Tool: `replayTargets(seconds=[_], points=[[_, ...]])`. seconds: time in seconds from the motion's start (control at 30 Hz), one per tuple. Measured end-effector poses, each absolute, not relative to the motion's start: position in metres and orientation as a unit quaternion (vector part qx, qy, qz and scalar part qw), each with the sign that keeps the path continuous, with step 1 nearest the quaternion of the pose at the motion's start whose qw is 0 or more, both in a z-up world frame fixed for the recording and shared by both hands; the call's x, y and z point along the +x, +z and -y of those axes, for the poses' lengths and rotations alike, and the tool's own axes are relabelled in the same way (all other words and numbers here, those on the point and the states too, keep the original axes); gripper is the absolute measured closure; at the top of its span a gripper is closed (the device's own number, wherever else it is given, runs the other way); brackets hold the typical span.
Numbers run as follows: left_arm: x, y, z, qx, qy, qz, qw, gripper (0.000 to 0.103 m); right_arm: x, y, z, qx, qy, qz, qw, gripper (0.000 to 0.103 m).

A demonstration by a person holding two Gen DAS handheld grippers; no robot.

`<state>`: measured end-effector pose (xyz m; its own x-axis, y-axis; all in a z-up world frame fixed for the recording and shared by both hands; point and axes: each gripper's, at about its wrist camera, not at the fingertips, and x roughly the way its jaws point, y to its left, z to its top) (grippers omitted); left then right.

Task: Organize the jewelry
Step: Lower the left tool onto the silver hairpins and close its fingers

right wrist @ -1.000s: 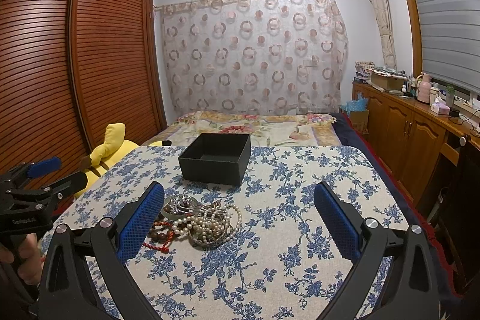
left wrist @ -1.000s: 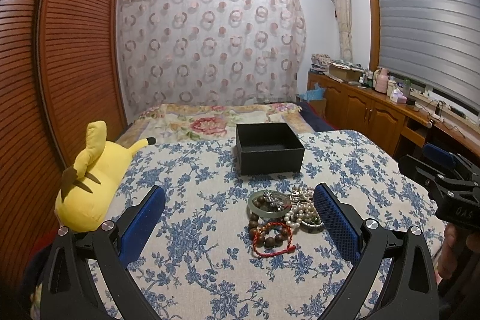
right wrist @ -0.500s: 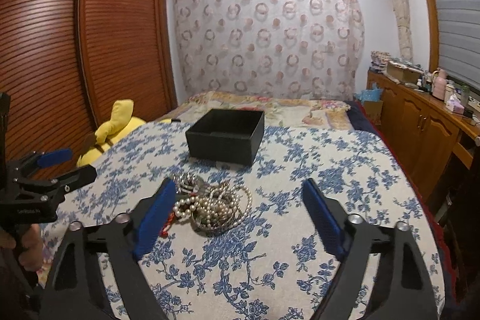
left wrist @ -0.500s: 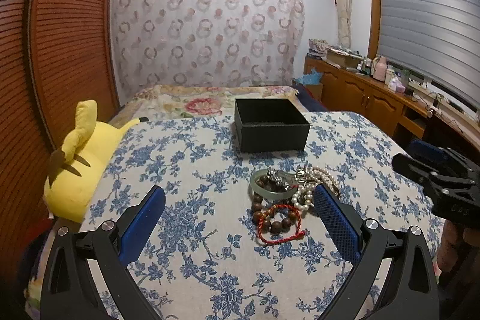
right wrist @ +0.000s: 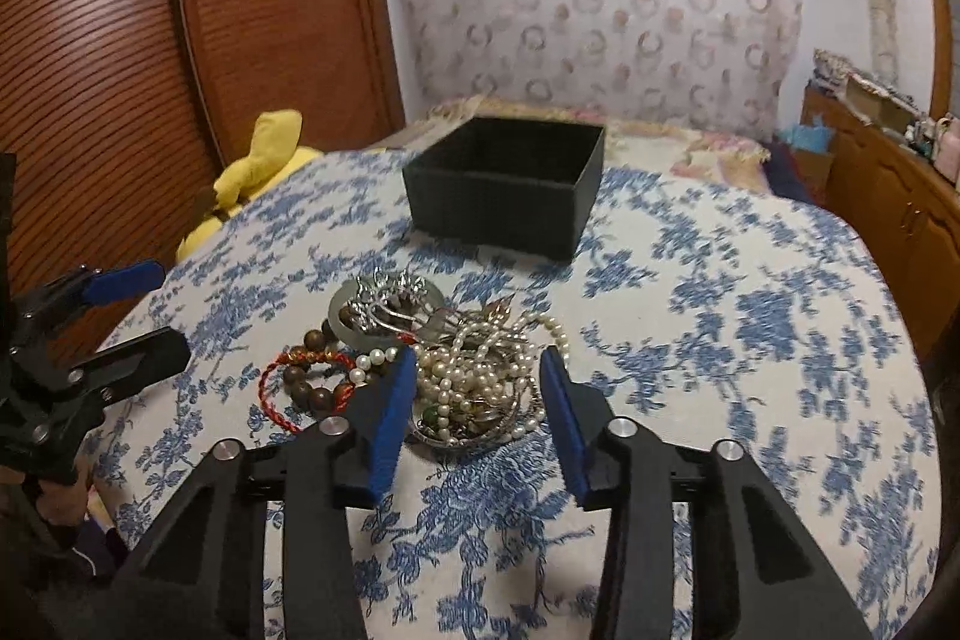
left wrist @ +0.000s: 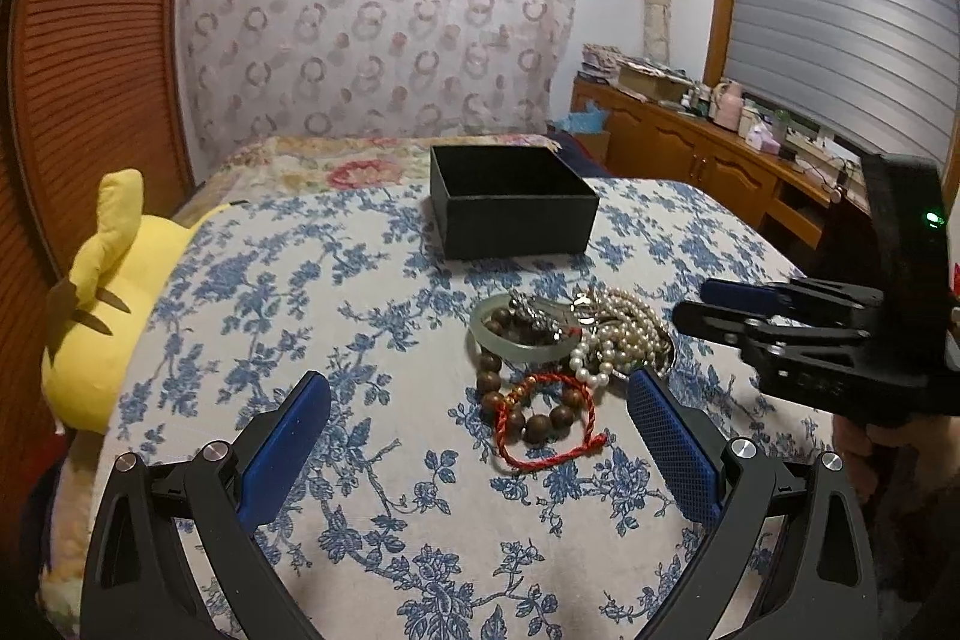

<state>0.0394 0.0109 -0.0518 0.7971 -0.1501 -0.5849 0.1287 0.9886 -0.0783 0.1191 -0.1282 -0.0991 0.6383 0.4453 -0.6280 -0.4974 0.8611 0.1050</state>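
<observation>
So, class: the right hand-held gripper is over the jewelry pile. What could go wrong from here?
1. The right hand-held gripper is closing around the pearl necklace, which looks tangled with other pieces and may drag them along.
2. Loose strands could miss the black box.

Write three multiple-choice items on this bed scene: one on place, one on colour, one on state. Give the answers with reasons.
1. Where does the black box stand relative to the jewelry pile?
A. Beyond it
B. On top of it
C. Under it

2. What colour is the cord bracelet?
A. Green
B. Red
C. White

3. How is the black box?
A. Lidded
B. Tipped over
C. Open-topped and upright

Answers: 1 A, the box sits farther up the floral bedspread; 2 B, its twisted cord is red in both views; 3 C, its dark inside shows from above and no lid covers it.
</observation>
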Motion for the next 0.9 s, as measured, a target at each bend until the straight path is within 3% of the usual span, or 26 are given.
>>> replayTargets(seconds=[0.33, 0.43, 0.5, 0.63, 0.8, 0.9], points=[[0.046, -0.06, -0.012, -0.028, -0.092, -0.329, 0.94, 0.014, 0.146, -0.116, 0.113, -0.045, 0.272, -0.379, 0.883, 0.062], [0.048, -0.061, -0.012, -0.029, -0.094, -0.332, 0.938, 0.014, 0.149, -0.119, 0.114, -0.044, 0.272, -0.388, 0.879, 0.071], [0.05, -0.063, -0.012, -0.031, -0.095, -0.335, 0.937, 0.014, 0.15, -0.119, 0.118, -0.041, 0.272, -0.392, 0.878, 0.087], [0.054, -0.066, -0.011, -0.03, -0.095, -0.343, 0.934, 0.014, 0.149, -0.118, 0.124, -0.035, 0.283, -0.396, 0.873, 0.099], [0.061, -0.066, -0.009, -0.029, -0.1, -0.347, 0.932, 0.015, 0.142, -0.102, 0.131, -0.042, 0.289, -0.37, 0.882, 0.099], [0.067, -0.068, -0.008, -0.034, -0.106, -0.354, 0.929, 0.023, 0.137, -0.087, 0.138, -0.046, 0.287, -0.348, 0.891, 0.099]])
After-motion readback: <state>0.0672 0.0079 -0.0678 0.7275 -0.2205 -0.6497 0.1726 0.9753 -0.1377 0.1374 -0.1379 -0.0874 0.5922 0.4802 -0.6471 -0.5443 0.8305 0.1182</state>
